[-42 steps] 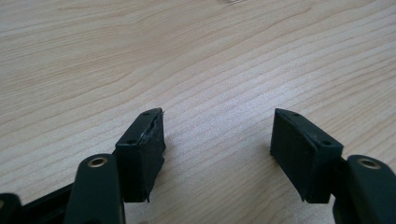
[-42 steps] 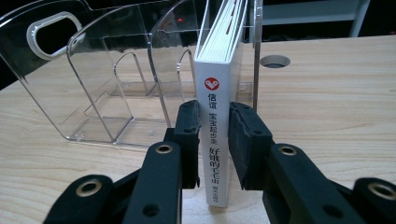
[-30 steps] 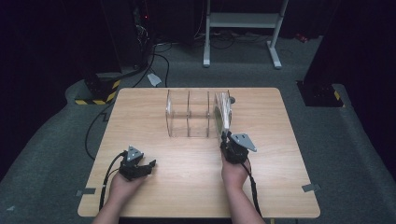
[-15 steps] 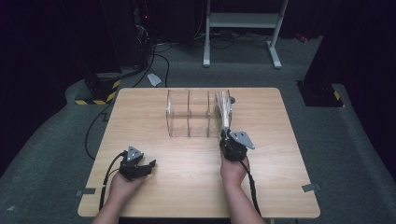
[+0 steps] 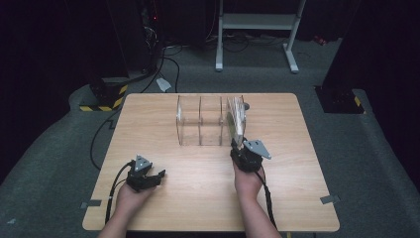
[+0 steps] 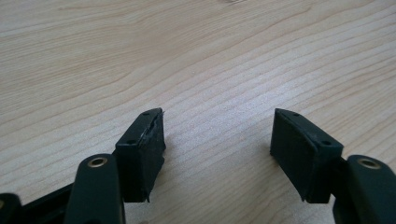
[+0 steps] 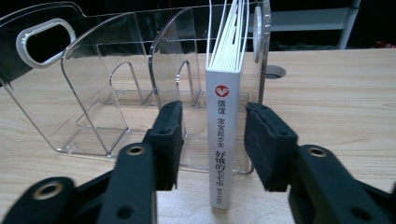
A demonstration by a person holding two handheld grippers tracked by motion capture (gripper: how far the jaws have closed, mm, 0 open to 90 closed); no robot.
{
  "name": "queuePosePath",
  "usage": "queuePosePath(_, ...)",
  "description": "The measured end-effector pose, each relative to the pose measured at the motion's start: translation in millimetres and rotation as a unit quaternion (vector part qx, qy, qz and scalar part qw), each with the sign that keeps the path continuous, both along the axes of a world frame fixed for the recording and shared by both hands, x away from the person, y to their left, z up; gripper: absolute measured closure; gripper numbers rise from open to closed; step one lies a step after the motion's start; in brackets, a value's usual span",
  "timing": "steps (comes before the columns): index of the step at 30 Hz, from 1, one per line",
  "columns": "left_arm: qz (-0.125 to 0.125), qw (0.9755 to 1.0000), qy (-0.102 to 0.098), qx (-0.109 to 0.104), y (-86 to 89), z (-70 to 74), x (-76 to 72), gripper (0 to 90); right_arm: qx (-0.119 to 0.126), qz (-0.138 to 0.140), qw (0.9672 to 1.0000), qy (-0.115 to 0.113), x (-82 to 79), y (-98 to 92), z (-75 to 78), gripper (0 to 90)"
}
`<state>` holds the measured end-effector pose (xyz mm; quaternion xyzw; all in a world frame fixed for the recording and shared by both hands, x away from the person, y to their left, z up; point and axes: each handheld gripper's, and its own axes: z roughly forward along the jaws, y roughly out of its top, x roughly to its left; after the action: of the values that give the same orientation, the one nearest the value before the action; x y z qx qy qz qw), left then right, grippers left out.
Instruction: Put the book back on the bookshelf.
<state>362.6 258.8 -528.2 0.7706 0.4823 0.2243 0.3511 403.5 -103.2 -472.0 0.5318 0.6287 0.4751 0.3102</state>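
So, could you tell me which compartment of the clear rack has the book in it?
The right-end compartment of the clear rack, nearest the right gripper, holds the white book; the other compartments stand empty.

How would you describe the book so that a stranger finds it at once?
On the wooden table stands a clear plastic rack. The book stands upright in its rightmost slot, between the right claw pads; its white spine carries a red logo.

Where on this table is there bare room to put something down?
Bare wood: the whole left side beside the clear acrylic rack, the middle between the left gripper and right gripper, and the right edge. Crowded: the rack's right slot, where the white book stands.
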Motion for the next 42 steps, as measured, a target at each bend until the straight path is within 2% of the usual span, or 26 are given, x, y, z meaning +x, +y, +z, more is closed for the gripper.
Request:
queuePosePath(8, 0.001, 1.0, 0.001, -0.001, -0.3, 0.0, -0.8, 35.1, -0.009, 0.023, 0.9997, 0.003, 0.2, 1.2, 1.4, 40.5)
queuePosePath(17, -0.001, 1.0, 0.001, 0.0, -0.1, 0.1, -4.7, 35.1, -0.011, 0.044, 0.999, 0.005, -4.0, -3.6, 4.0, 33.8)
queuePosePath(23, -0.004, 1.0, 0.001, -0.001, 0.7, -0.1, -10.2, 34.7, -0.013, 0.062, 0.9979, 0.013, -8.7, -14.7, 2.6, 28.6)
queuePosePath(28, -0.008, 1.0, 0.002, 0.0, 1.2, -0.1, -13.7, 33.9, -0.027, 0.069, 0.9969, 0.028, -15.6, -31.9, -4.7, 26.5)
queuePosePath(35, -0.009, 1.0, 0.003, 0.0, 1.2, -0.1, -14.5, 33.1, -0.061, 0.052, 0.9949, 0.061, -27.6, -68.4, -23.7, 26.5)
queuePosePath(38, -0.01, 0.9999, 0.002, -0.001, 1.2, -0.2, -14.5, 33.0, -0.078, 0.037, 0.9927, 0.084, -32.2, -86.8, -32.8, 26.3)
queuePosePath(42, -0.01, 0.9999, 0.003, 0.0, 1.1, -0.1, -14.5, 32.8, -0.099, 0.017, 0.9877, 0.12, -37.7, -110.2, -44.1, 25.4)
